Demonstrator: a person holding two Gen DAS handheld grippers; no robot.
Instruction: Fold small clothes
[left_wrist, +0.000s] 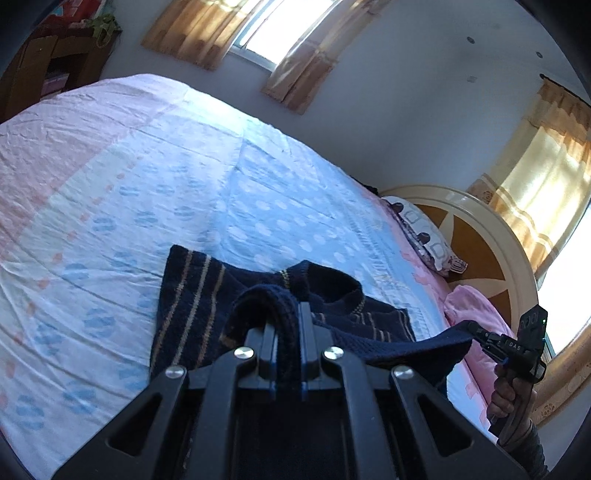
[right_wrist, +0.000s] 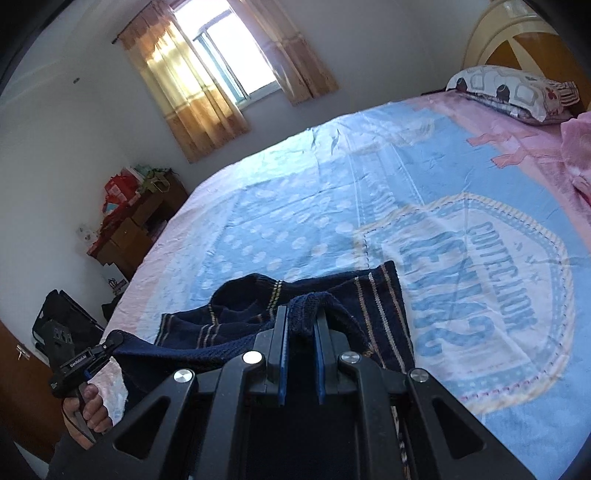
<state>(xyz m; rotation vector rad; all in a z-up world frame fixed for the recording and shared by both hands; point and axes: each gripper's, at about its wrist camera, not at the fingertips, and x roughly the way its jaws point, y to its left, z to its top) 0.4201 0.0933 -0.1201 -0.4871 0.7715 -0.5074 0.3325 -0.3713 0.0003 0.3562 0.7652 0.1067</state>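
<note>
A small navy knit garment (left_wrist: 192, 306) with thin tan stripes lies partly on the bed, its near edge lifted and stretched between the two grippers. My left gripper (left_wrist: 286, 314) is shut on one corner of that edge. The right gripper (left_wrist: 476, 334), held by a hand at the lower right of the left wrist view, pinches the other corner. In the right wrist view my right gripper (right_wrist: 301, 314) is shut on the navy garment (right_wrist: 373, 302), and the left gripper (right_wrist: 110, 341) shows at the lower left, gripping the far corner.
The bed sheet (left_wrist: 147, 177) is pale blue and pink with dots and a printed badge (right_wrist: 480, 295). A patterned pillow (right_wrist: 513, 90) and a pink blanket (right_wrist: 578, 155) lie near the round headboard (left_wrist: 472, 229). A wooden cabinet (right_wrist: 136, 218) stands by the curtained window (right_wrist: 225, 66).
</note>
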